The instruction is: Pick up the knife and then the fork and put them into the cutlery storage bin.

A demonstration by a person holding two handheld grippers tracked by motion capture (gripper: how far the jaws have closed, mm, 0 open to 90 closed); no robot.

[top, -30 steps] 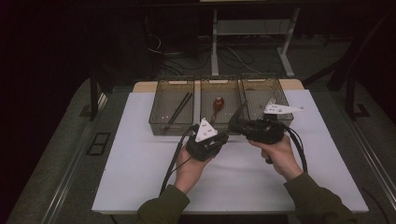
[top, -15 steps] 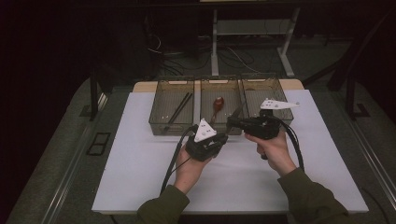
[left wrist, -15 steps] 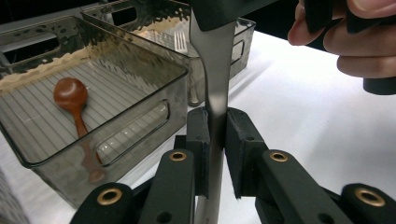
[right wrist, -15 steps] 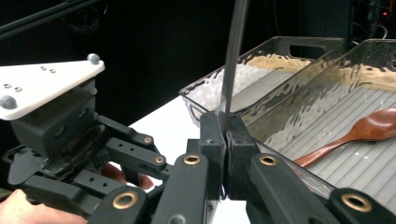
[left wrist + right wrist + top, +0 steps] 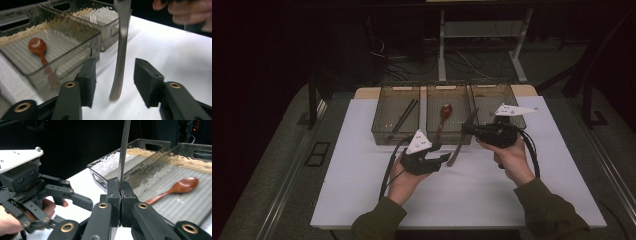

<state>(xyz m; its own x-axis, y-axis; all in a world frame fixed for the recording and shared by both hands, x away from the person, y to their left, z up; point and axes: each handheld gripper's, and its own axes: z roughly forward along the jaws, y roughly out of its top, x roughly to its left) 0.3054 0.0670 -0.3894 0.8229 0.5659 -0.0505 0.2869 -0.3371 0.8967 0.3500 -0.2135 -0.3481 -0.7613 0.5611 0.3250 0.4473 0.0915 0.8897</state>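
Releasing: left claw (image 5: 113,82) jaws just opening off knife (image 5: 120,60) handle; right claw (image 5: 119,192), at 3 o'clock, clamped on blade — handover done.

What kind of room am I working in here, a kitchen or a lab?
Most likely a lab or recording workspace, not a kitchen: a white work table holds three clear plastic sorting bins, cables trail across the dark floor behind, and a metal stand frame rises there.
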